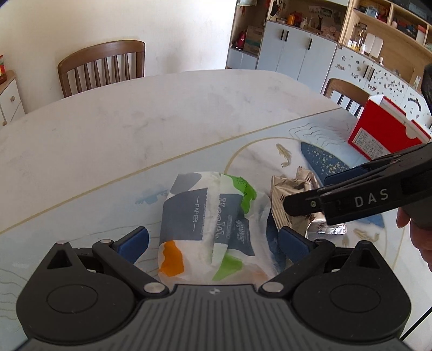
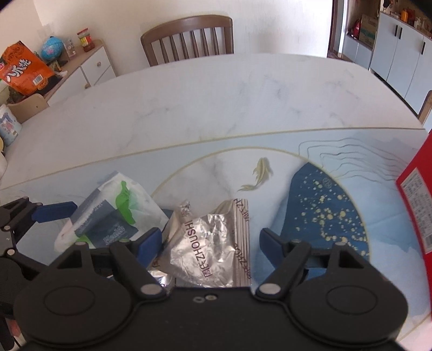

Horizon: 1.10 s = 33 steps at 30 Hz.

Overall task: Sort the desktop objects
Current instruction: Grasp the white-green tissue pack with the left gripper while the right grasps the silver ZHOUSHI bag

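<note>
While both tools straddle their targets, left tool point(image 1: 213, 240) spread around the tissue pack point(image 1: 208, 229), right tool point(image 2: 210, 243) spread around the foil packet point(image 2: 213, 240) (both lying on the tabletop point(image 2: 216, 102)), closing should come next.

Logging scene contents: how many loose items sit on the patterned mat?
3: tissue pack between the left gripper's fingers, silver foil bag between the right gripper's, red box far right. None hidden, apparently.

- A marble surface point(image 2: 216, 89) spreads ahead of me.
- A wooden chair point(image 2: 189, 37) stands at its far edge against a white wall point(image 1: 175, 32).
- Grey cabinets point(image 1: 297, 51) and open shelves point(image 1: 383, 24) stand on my right.
</note>
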Each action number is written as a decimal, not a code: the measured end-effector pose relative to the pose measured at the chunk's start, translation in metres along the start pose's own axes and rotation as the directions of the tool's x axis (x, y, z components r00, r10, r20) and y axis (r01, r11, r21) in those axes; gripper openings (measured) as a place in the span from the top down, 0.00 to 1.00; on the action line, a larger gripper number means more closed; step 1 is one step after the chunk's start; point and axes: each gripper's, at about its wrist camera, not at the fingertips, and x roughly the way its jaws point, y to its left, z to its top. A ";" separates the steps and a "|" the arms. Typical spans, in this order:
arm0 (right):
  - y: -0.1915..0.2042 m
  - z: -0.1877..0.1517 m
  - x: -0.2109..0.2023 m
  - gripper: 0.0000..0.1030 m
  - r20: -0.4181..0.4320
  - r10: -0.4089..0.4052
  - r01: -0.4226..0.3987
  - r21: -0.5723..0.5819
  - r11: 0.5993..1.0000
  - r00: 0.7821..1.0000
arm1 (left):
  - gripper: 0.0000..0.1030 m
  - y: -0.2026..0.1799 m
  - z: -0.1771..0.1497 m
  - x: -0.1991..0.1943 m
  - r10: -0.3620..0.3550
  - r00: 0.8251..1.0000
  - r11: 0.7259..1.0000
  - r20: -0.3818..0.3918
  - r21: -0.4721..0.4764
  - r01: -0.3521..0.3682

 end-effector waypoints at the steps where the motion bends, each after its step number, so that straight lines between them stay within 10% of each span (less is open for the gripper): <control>1: 0.000 0.000 0.003 0.23 -0.005 0.002 -0.002 -0.001 1.000 1.000 | 0.00 0.000 -0.001 0.002 0.006 1.000 1.000 -0.002 0.002 -0.006; 33: -0.010 -0.010 -0.013 0.54 -0.013 0.018 -0.018 0.004 1.000 1.000 | 0.49 -0.003 -0.004 -0.004 0.023 1.000 1.000 -0.007 -0.016 -0.023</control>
